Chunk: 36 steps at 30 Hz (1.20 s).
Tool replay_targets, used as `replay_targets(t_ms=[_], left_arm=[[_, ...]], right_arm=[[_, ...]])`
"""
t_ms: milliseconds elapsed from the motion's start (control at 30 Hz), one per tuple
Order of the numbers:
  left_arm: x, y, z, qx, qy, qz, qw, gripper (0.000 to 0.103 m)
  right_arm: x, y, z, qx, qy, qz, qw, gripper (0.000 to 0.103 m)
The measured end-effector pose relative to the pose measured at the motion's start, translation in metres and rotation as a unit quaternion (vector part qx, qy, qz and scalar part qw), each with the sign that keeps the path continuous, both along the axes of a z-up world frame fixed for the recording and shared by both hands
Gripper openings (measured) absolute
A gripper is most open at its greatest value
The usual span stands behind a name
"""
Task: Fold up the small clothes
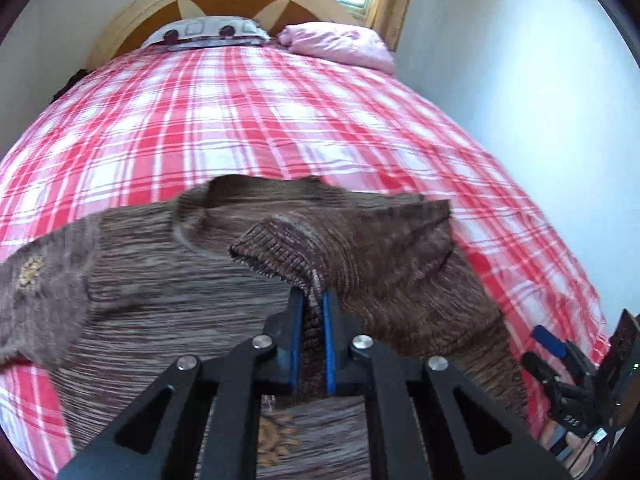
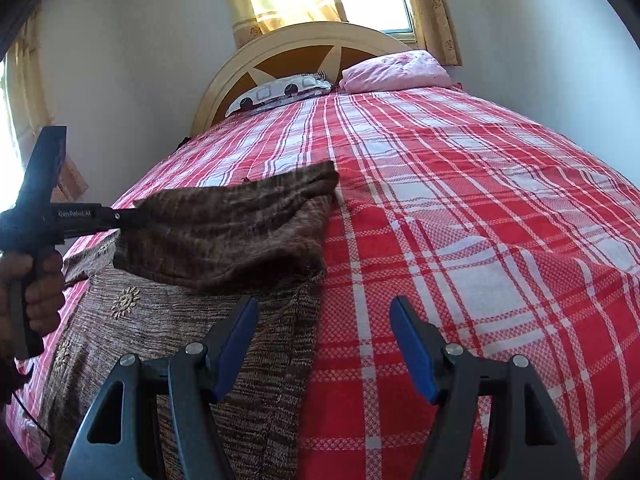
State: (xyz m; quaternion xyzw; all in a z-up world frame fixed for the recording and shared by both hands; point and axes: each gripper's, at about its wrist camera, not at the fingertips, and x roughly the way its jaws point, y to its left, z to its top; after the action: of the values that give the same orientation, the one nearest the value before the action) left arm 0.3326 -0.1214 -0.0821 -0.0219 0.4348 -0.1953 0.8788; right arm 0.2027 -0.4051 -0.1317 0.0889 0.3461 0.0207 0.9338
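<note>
Your left gripper [image 1: 311, 300] pinches the brown sweater's [image 1: 160, 280] sleeve cuff at 6 o'clock on the plaid bedspread [image 1: 260, 112] for folding across, while your right gripper [image 2: 324, 316] waits with its fingers spread.

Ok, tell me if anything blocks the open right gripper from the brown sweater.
Nothing visible does. The right gripper hangs open at the brown sweater edge, only red plaid bedspread around; the left gripper holds the sleeve.

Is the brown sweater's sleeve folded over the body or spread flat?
Folded over: the left gripper holds the sleeve lifted across the sweater body.
</note>
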Motion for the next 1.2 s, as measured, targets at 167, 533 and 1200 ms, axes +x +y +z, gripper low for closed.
replay_targets(t_ms=[167,533,1200], left_arm=[[0.019,0.002,-0.028,0.019,0.025,0.011,0.9994,0.009],[0.015,-0.004,-0.058,0.064,0.027,0.030,0.9971,0.020],[0.000,0.000,-0.070,0.111,-0.022,0.010,0.9936,0.098]], right_arm=[[0.005,0.004,-0.006,-0.010,0.017,0.008,1.000,0.069],[0.011,0.026,0.010,-0.066,0.001,0.034,0.997,0.069],[0.075,0.062,0.008,-0.059,0.096,0.185,0.976,0.069]])
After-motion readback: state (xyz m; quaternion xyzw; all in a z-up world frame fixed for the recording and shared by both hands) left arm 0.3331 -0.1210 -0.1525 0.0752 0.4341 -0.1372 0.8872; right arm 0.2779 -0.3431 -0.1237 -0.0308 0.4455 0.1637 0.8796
